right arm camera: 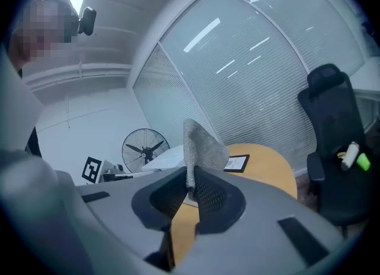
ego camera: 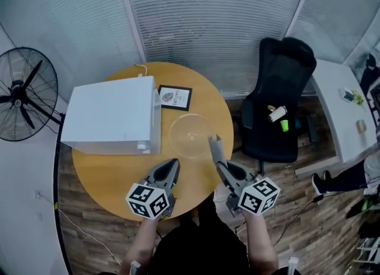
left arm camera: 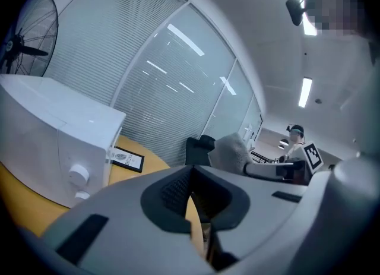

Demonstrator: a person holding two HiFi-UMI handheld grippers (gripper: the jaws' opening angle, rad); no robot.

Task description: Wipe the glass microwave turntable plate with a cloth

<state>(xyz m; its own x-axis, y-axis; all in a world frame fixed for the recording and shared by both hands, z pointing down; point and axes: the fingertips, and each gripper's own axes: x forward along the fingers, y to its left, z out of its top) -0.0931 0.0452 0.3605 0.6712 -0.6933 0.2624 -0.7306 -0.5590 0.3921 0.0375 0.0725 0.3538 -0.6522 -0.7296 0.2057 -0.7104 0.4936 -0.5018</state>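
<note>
The glass turntable plate (ego camera: pixel 191 136) lies flat on the round table (ego camera: pixel 113 179) at the centre of the head view, just right of the white microwave (ego camera: pixel 113 122). The right gripper (ego camera: pixel 219 162) pinches a grey cloth (ego camera: pixel 214 148), which stands upright, seemingly over the plate's lower right rim. The left gripper (ego camera: pixel 173 164), at lower centre, has its jaws together on nothing

Cool, even light comes through the blinds (ego camera: pixel 208 18) across the top; ceiling strips (left arm camera: pixel 305 91) glare upper right. Shadows on the table (ego camera: pixel 113 179) are faint. Edges bow, corners darken, nearest parts blur.
</note>
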